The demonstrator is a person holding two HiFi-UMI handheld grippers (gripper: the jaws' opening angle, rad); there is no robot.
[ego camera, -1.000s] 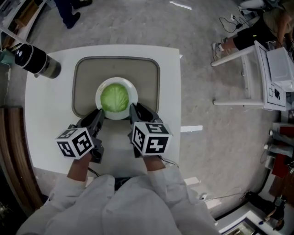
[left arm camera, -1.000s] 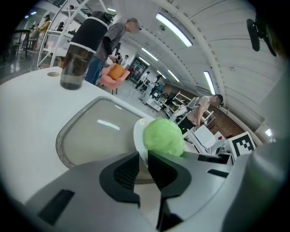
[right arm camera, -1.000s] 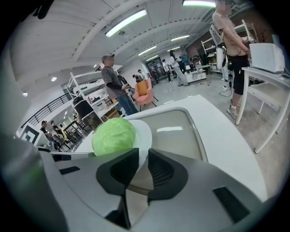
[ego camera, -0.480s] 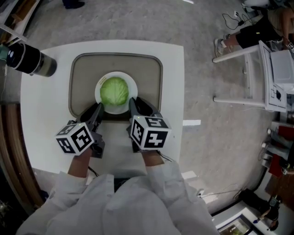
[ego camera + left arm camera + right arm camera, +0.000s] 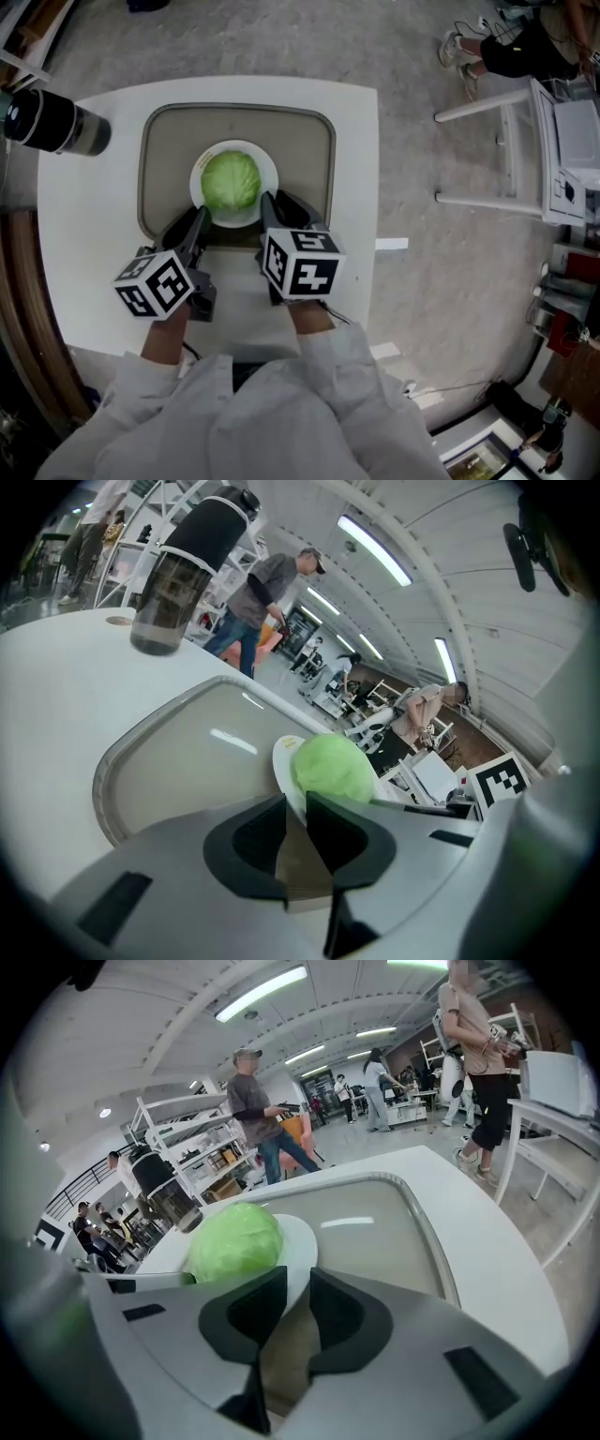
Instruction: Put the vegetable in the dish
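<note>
On the white square table (image 5: 84, 225), the left gripper (image 5: 199, 219) and right gripper (image 5: 270, 202) are each clamping the round white dish (image 5: 196, 184) by its near rim. The green cabbage (image 5: 231, 180) is sitting in it just beyond the fingertips, with bare beige tray (image 5: 302, 150) spreading around.

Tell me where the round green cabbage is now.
Head view, left of centre: the round green cabbage sits on the white round plate over the grey rectangular tray; the left gripper and right gripper grip the plate's near rim.
</note>
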